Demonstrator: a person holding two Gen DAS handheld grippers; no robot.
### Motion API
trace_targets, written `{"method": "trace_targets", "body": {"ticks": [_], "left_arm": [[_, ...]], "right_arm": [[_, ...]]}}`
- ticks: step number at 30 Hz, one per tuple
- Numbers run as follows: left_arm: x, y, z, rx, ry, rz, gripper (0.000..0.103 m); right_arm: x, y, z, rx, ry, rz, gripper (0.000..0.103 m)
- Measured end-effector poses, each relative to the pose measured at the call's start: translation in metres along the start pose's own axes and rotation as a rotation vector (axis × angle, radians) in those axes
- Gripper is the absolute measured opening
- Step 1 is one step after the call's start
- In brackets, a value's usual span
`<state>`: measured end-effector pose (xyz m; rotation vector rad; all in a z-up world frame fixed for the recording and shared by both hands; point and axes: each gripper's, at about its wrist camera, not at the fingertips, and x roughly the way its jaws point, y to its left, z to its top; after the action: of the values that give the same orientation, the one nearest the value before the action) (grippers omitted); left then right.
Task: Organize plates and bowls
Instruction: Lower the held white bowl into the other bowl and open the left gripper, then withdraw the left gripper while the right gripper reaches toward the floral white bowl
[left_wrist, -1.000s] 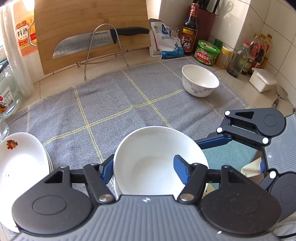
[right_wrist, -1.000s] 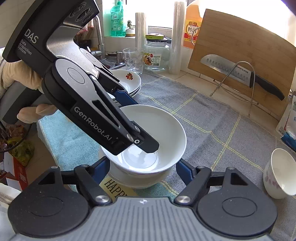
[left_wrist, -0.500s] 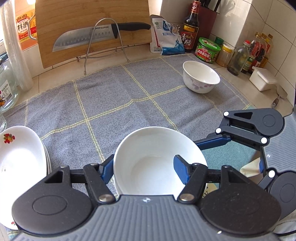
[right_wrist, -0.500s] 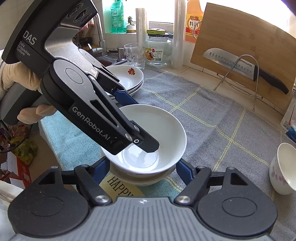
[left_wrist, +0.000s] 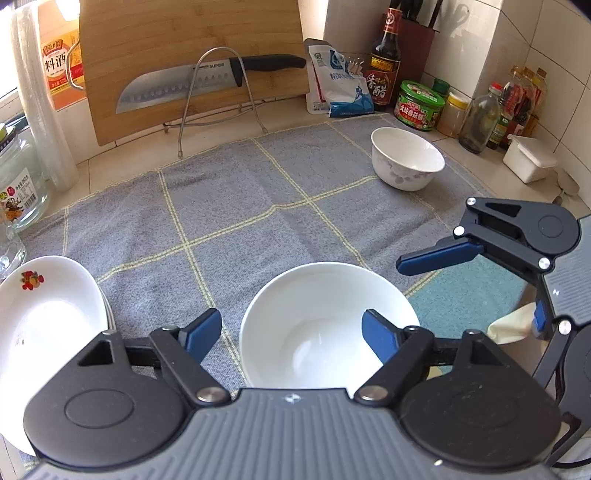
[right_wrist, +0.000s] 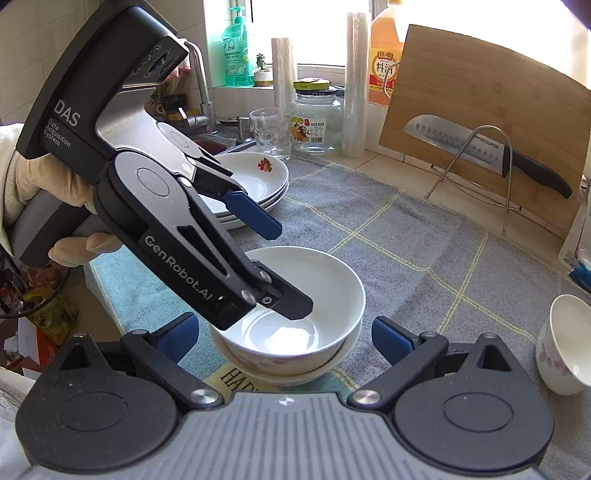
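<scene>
Gray checked towel covered most of the tabletop. Wooden cutting board leaned upper center, knife on a wire rack before it. Stacked plates lay lower left. Nested white bowls sat bottom center on a teal mat. Flowered bowl stood alone upper right, well apart, beside sauce bottles and jars. Glass jar and tumbler stood upper center in the right view. Left tongs were opening, one finger inside the top bowl, one outside, rim between but unpinched. Right tongs were opening wide, straddling the bowls without touching.
</scene>
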<state>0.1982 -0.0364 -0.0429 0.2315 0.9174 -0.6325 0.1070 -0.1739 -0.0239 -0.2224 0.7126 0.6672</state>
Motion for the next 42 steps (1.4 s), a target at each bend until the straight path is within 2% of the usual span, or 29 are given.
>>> {"method": "trace_targets", "body": {"ticks": [4,8,11,19,24,31,42], "left_arm": [[-0.007,-0.001,-0.001,0.012,-0.025,0.023,0.087],[-0.012,0.000,-0.002,0.011,-0.041,0.048,0.087],[-0.016,0.002,-0.003,-0.003,-0.051,0.048,0.087],[-0.023,-0.001,-0.008,-0.033,-0.080,0.053,0.087],[-0.028,-0.015,-0.005,-0.019,-0.130,0.063,0.092],[-0.024,-0.055,0.009,0.051,-0.185,0.055,0.099],[0.032,-0.124,0.034,0.082,-0.196,-0.003,0.101]], "right_arm": [[-0.005,-0.003,0.001,0.012,-0.022,0.002,0.102],[-0.008,0.002,0.003,0.004,-0.047,0.061,0.102],[-0.004,0.009,0.000,-0.015,-0.029,0.091,0.102],[-0.007,0.011,-0.004,-0.029,-0.012,0.076,0.102],[-0.020,-0.004,-0.006,-0.021,-0.022,0.015,0.103],[-0.045,-0.054,-0.026,0.043,0.003,-0.153,0.103],[-0.071,-0.154,-0.059,0.200,0.061,-0.387,0.103]]}}
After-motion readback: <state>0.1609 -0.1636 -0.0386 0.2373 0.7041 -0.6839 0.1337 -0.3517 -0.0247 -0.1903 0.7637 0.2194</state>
